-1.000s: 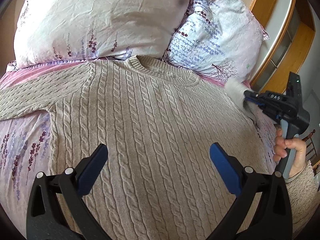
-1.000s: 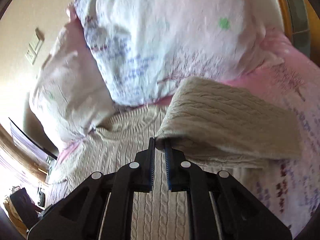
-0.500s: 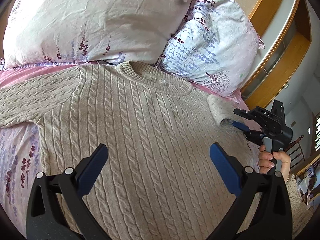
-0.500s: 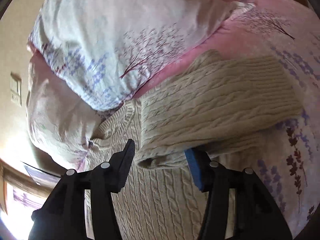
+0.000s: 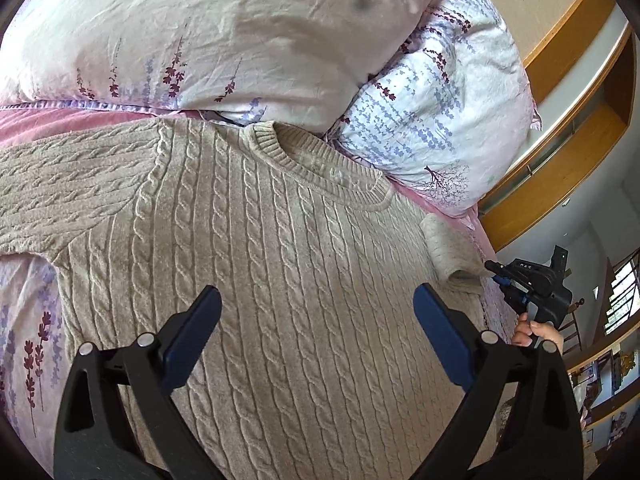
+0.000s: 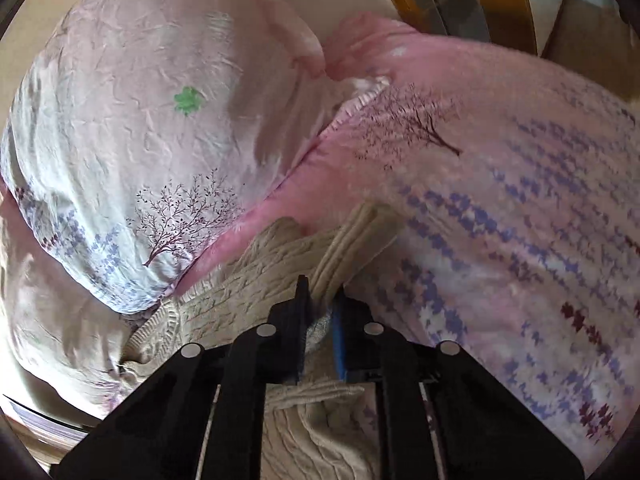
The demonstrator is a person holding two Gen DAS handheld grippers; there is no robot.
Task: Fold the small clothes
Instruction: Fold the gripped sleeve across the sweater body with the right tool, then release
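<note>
My beige cable-knit sweater (image 5: 280,280) lies flat, front up, on the bed, its ribbed collar just below the pillows (image 5: 208,36). One sleeve stretches out flat sideways; the other sleeve's cuff (image 6: 356,244) is lifted off the bed.

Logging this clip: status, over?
Left gripper open above sweater, jaws just narrowed slightly. Right gripper shut on sleeve cuff. Pillows by collar, not in the way.

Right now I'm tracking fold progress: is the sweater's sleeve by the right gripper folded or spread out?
Folded: the sleeve is doubled, its layered edge clamped in the right gripper, beside the sweater body.
</note>
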